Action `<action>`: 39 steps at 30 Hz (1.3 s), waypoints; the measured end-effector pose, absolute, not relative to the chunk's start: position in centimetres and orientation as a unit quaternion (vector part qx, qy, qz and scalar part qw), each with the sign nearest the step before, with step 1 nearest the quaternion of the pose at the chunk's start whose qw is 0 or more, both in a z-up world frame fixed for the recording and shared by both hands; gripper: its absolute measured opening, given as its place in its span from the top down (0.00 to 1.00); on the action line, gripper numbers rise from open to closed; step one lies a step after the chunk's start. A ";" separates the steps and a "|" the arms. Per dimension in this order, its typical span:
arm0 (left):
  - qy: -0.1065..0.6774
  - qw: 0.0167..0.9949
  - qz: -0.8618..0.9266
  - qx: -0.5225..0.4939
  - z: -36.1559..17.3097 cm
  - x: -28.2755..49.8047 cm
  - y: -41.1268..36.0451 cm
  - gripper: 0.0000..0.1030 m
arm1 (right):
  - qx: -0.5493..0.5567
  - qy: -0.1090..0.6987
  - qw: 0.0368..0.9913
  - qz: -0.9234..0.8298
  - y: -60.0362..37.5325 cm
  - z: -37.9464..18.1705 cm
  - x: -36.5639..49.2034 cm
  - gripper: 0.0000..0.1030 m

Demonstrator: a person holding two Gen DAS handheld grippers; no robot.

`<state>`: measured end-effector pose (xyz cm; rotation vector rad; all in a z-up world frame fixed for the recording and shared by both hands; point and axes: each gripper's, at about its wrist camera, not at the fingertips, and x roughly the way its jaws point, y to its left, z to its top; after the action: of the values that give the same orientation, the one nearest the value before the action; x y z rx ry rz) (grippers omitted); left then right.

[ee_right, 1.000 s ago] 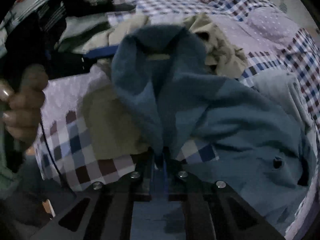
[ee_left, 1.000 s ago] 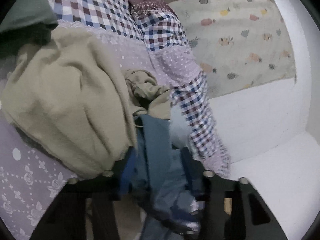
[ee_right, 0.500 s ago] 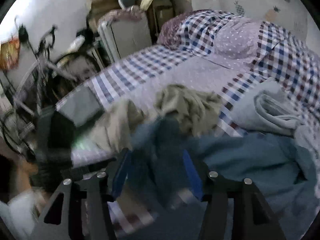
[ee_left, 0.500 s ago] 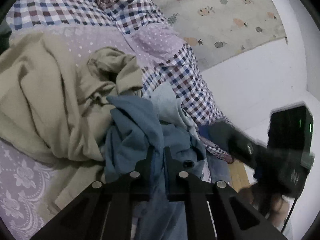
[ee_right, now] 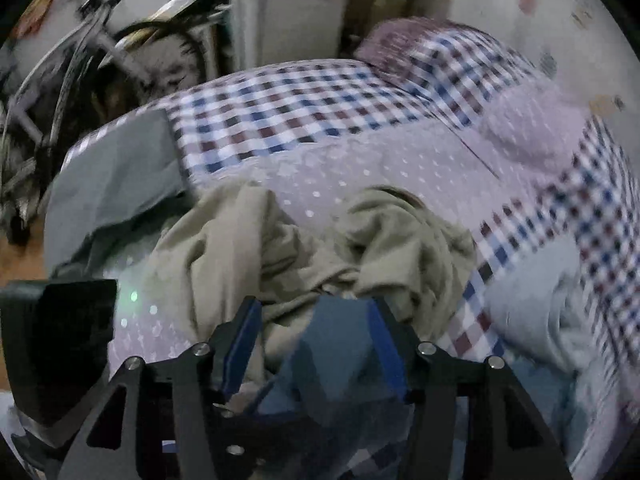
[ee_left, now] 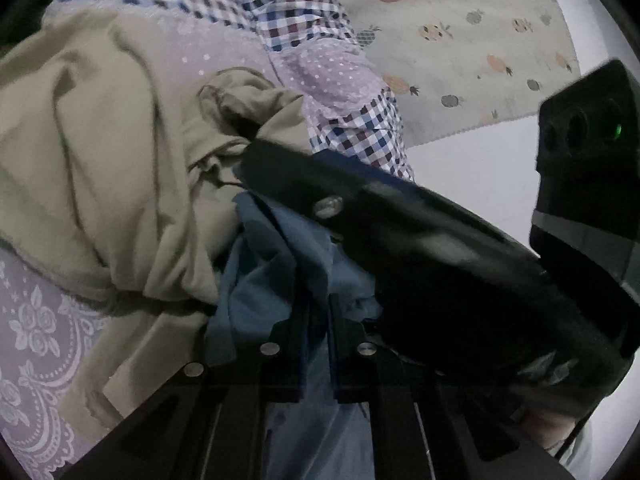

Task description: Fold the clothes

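Note:
A blue shirt [ee_left: 276, 276] lies bunched on the bed beside a crumpled khaki garment [ee_left: 112, 168]. My left gripper [ee_left: 318, 320] is shut on a fold of the blue shirt. My right gripper [ee_right: 316, 320] is open, its jaws spread either side of a raised fold of the blue shirt [ee_right: 340, 344]. In the left wrist view the right gripper's body [ee_left: 420, 248] crosses close over the shirt from the right. The khaki garment [ee_right: 320, 248] lies just beyond the right gripper.
The bed has a checked and lilac dotted quilt [ee_right: 304, 120]. A folded grey garment [ee_right: 112, 176] lies at its far left, a pale blue one [ee_right: 536, 304] at the right. A fruit-print rug [ee_left: 460, 40] covers the floor. A bicycle and boxes [ee_right: 100, 48] stand behind the bed.
My right gripper let go of the blue shirt, opened, and moved in close to my left gripper. My left gripper closed on the shirt and stays shut on it.

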<state>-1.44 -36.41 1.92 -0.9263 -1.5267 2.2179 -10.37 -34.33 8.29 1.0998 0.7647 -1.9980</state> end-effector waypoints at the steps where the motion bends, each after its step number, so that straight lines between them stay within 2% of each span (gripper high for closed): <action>1: -0.531 0.143 0.769 -0.325 1.7 -1.4 -36.5 0.93 | 0.430 0.311 0.362 -0.766 -34.9 7.8 -10.2 0.49; 4: -0.529 0.130 0.769 -0.335 1.2 -1.3 -36.7 0.93 | 0.453 0.341 0.340 -0.750 -35.6 5.5 -10.9 0.62; 5: -0.529 0.127 0.768 -0.338 1.1 -1.3 -36.8 0.93 | 0.462 0.344 0.328 -0.749 -35.5 4.7 -11.5 0.70; 6: -0.531 0.125 0.767 -0.338 0.9 -1.2 -36.9 0.93 | 0.470 0.341 0.319 -0.749 -35.2 4.2 -12.1 0.77; 8: -0.535 0.121 0.766 -0.335 0.9 -1.1 -37.3 0.93 | 0.481 0.327 0.312 -0.751 -34.5 3.4 -12.8 0.84; 9: -0.536 0.120 0.767 -0.332 1.0 -1.0 -37.4 0.93 | 0.485 0.317 0.314 -0.753 -34.2 3.3 -13.0 0.93; 14: -0.548 0.121 0.770 -0.305 2.0 -0.7 -37.9 0.91 | 0.454 0.254 0.332 -0.787 -32.0 6.4 -13.2 0.96; 17: -0.565 0.129 0.767 -0.276 2.5 -0.2 -38.7 0.76 | 0.426 0.235 0.332 -0.808 -30.8 9.2 -12.9 0.97; 19: -0.579 0.135 0.764 -0.250 2.7 0.1 -39.3 0.59 | 0.405 0.219 0.330 -0.824 -29.7 11.4 -12.6 0.98; 22: -0.590 0.133 0.766 -0.217 3.4 0.6 -40.3 0.45 | 0.373 0.184 0.323 -0.850 -26.9 15.0 -12.1 0.98; 25: -0.592 0.134 0.767 -0.208 3.7 0.5 -40.3 0.39 | 0.334 0.146 0.298 -0.882 -23.0 18.7 -11.3 0.98; 34: -0.549 0.144 0.788 -0.239 4.1 -0.4 -37.9 0.32 | 0.244 0.071 0.154 -0.955 -9.1 28.4 -10.7 0.98; 39: -0.501 0.158 0.810 -0.260 5.0 -1.2 -35.6 0.31 | 0.216 0.045 0.069 -0.973 -1.3 31.4 -9.2 0.98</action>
<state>-1.24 -35.62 4.98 -0.7438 -1.4340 2.3159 -9.23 -1.27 31.36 0.6502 0.1352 -2.9297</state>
